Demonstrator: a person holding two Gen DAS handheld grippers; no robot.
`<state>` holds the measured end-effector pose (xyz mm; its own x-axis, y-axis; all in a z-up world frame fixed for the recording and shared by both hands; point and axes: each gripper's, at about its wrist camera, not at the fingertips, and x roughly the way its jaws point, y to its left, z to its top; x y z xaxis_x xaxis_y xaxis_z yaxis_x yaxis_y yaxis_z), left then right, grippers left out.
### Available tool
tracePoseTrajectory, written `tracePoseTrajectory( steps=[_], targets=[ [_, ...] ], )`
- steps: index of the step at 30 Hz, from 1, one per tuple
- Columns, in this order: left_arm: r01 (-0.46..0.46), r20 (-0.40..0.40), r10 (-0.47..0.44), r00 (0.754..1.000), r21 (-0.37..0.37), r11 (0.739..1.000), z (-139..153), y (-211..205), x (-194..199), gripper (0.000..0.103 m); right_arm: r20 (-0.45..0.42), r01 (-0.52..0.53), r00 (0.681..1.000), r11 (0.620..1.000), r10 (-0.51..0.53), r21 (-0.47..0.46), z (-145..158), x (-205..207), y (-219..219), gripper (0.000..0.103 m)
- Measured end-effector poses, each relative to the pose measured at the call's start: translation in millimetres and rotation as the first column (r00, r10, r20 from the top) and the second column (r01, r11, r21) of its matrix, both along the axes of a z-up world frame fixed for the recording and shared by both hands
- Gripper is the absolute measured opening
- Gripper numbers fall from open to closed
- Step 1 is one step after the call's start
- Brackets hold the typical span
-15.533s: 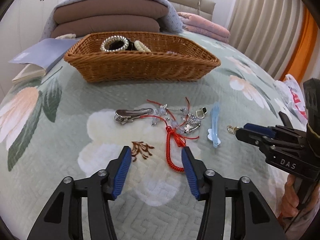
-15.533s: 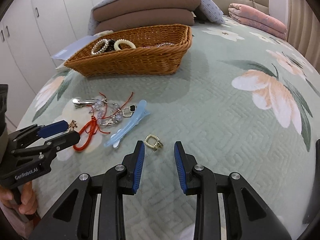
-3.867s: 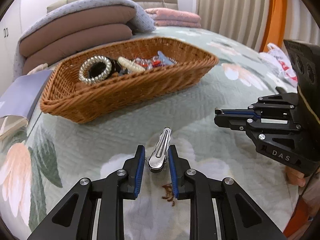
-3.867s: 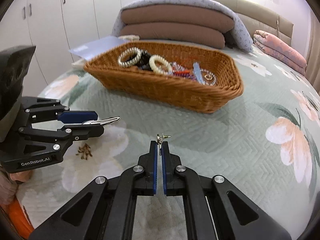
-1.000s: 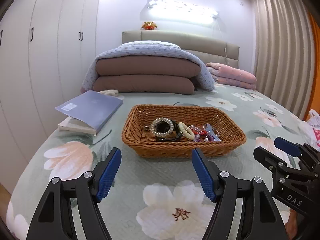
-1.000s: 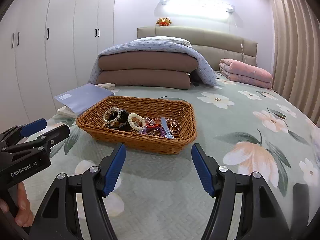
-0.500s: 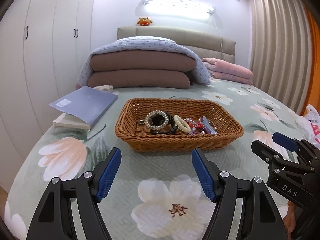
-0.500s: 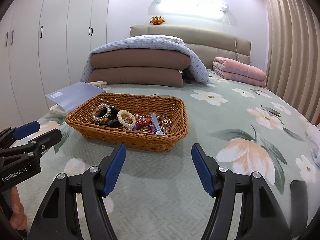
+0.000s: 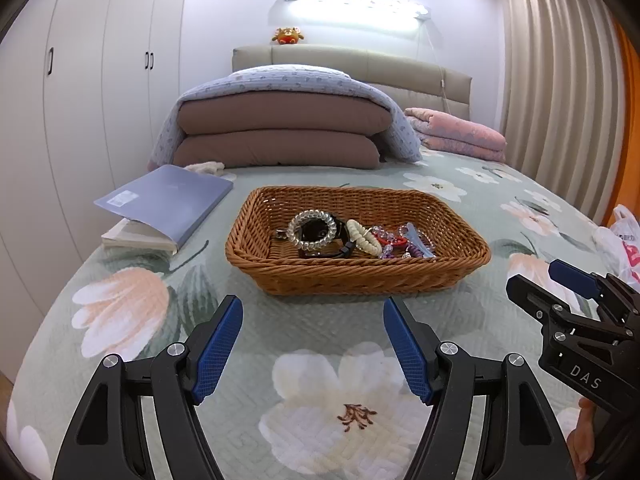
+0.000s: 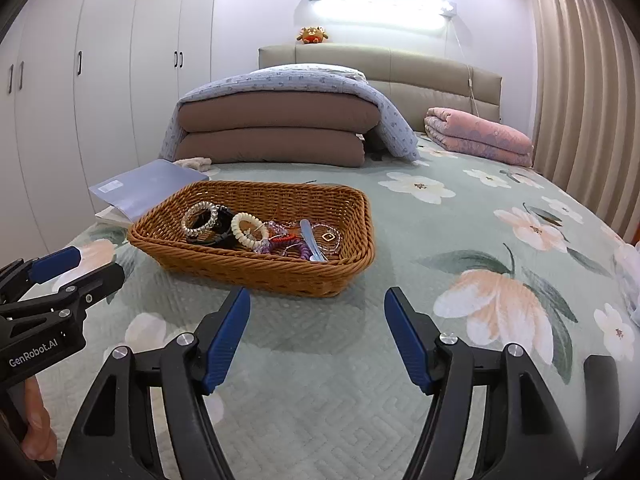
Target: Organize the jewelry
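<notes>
- Book [image 9: 160, 204]: a grey-blue book lies on the bedspread [image 9: 280, 336] to the left of the basket, a little apart from it and no part of the sorting.
- Left gripper [image 9: 312, 344]: it hangs over the bedspread in front of the basket, jaws spread wide, nothing between the blue pads.
- Basket [image 9: 360, 276]: the wicker basket sits on the bedspread ahead of both grippers and holds all the jewelry in view; I see no loose piece on the cloth around it, so the sorting looks close to done.
- Clear coil bracelet [image 9: 312, 229]: it is in the left part of the basket, resting on a dark band. It looks light and springy; I would pinch across one side of the ring, not squeeze the whole loop.
- Cream coil bracelet [image 9: 363, 237]: just right of the clear one, touching it or nearly so. Likely soft and stretchy, easy to grip anywhere on its rim.
- Beads and blue hair clip [image 10: 310, 240]: they lie tangled in the right half of the basket. The bead strands seem small, slippery and easy to snag on a neighbour; the clip is stiff and best taken across its narrow middle.
- Right gripper [image 10: 316, 336]: it is held in front of the basket's right end, jaws apart and empty.
- Folded quilts [image 10: 276, 132]: they are stacked well behind the basket, near the headboard.
</notes>
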<state>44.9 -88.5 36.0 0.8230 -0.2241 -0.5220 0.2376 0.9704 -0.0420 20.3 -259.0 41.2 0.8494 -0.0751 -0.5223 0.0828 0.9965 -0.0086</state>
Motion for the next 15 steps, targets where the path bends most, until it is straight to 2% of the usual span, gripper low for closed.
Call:
tracePoseTrajectory(
  steps=[6,15],
  targets=[
    [-0.009,0.0,0.009,1.0,0.007,1.0,-1.8,-0.6,1.0,0.074,0.002,0.004,1.0,1.0,-0.004,0.0,-0.7,-0.7,-0.8,0.077],
    [-0.012,-0.01,0.012,1.0,0.004,1.0,-3.4,0.3,2.0,0.074,-0.001,0.002,1.0,1.0,-0.002,0.0,-1.5,-0.1,-0.8,0.077]
  ],
)
